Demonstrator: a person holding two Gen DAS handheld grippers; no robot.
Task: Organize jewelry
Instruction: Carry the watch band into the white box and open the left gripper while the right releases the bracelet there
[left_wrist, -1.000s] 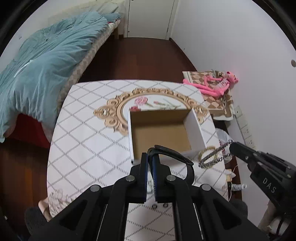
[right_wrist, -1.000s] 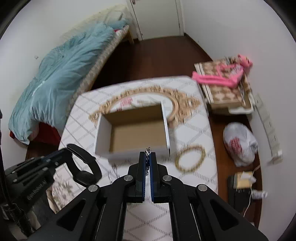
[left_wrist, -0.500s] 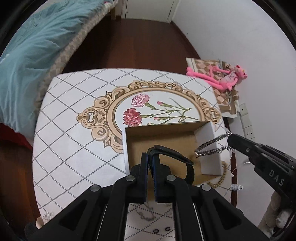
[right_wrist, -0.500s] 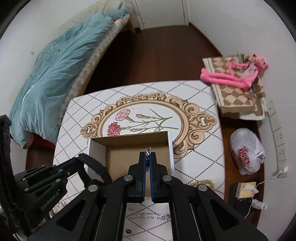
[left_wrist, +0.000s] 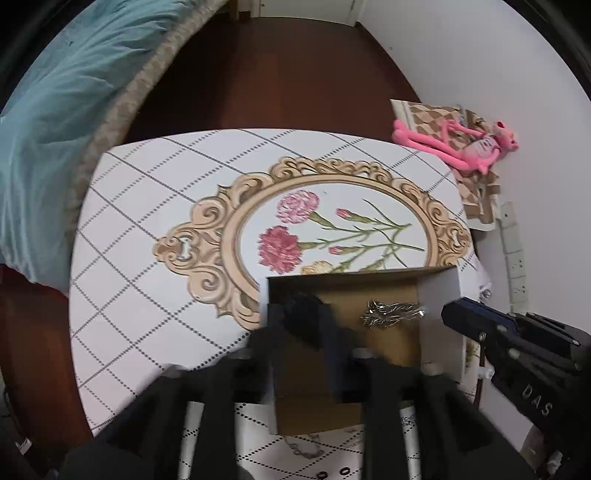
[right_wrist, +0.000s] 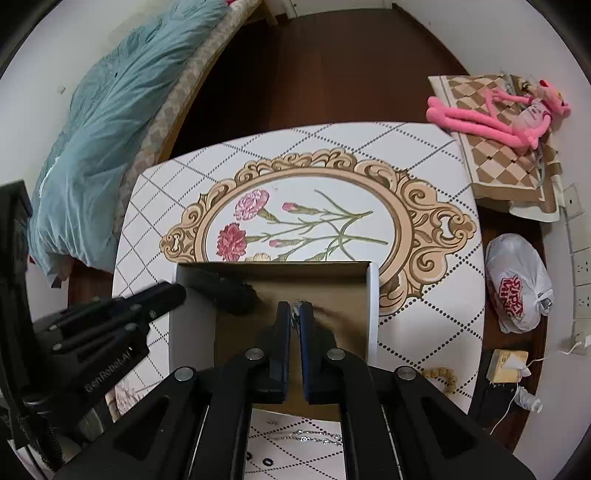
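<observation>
An open cardboard box (left_wrist: 439, 288) (right_wrist: 373, 306) stands on the patterned table (left_wrist: 147, 258). My left gripper (left_wrist: 301, 321) (right_wrist: 181, 291) hangs over the box's left side, blurred, its jaws opening. A black band (left_wrist: 303, 314) (right_wrist: 229, 291) sits loose in the box just beyond its tips. My right gripper (right_wrist: 295, 306) (left_wrist: 448, 314) points down into the box, its jaws opening by a narrow gap. A silver chain (left_wrist: 391, 314) (right_wrist: 295, 314) shows in that gap and lies bunched inside the box, free of the pads.
On the near table lie a wooden bead bracelet (right_wrist: 441, 374), a thin silver necklace (right_wrist: 306, 437) and small black rings (right_wrist: 266, 461). A bed (left_wrist: 55, 129) stands left. On the right are a pink plush (left_wrist: 458, 144), a plastic bag (right_wrist: 517, 284) and the wall.
Both grippers came forward and down over the box. Their jaws, shut before, have parted. The black band and the silver chain have dropped into the box.
</observation>
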